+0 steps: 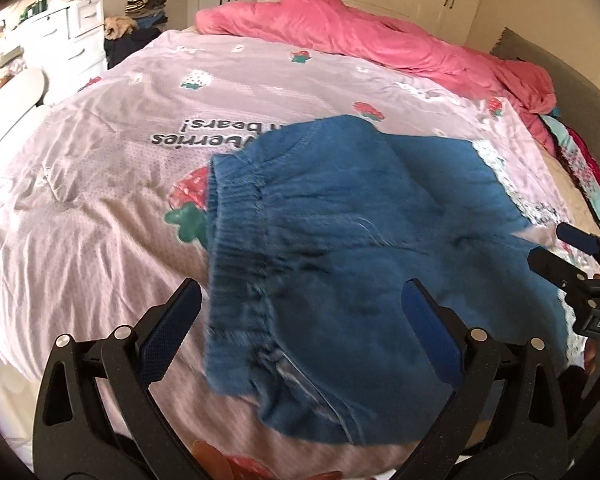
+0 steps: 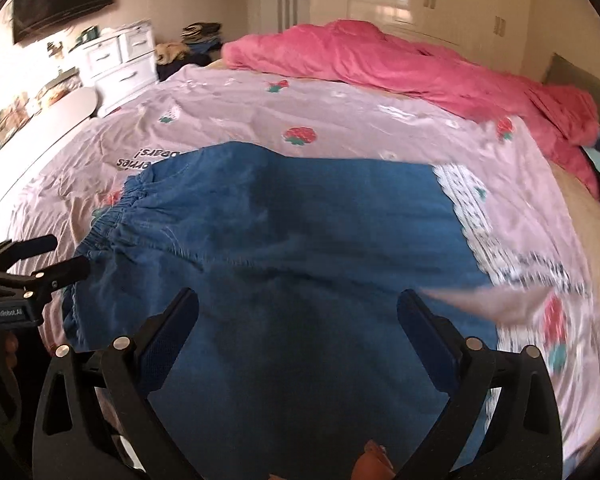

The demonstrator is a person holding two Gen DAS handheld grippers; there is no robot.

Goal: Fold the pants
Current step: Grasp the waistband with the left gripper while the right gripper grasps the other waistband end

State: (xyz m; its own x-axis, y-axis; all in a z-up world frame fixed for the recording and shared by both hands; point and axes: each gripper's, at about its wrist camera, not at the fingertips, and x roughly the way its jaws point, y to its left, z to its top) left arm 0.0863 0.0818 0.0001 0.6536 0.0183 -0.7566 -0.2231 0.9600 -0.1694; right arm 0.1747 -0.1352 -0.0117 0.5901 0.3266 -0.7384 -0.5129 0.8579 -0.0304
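Pants lie spread on the pink bedsheet. The left gripper and right gripper both gape wide, holding nothing.

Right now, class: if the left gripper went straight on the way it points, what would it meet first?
Most likely the blue pants: their elastic waistband lies between the open fingers of the left gripper, spread on the pink strawberry bedsheet. Depth is unclear, so how soon is hard to say.

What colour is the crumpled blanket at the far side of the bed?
Pink blanket; clearest in the right wrist view.
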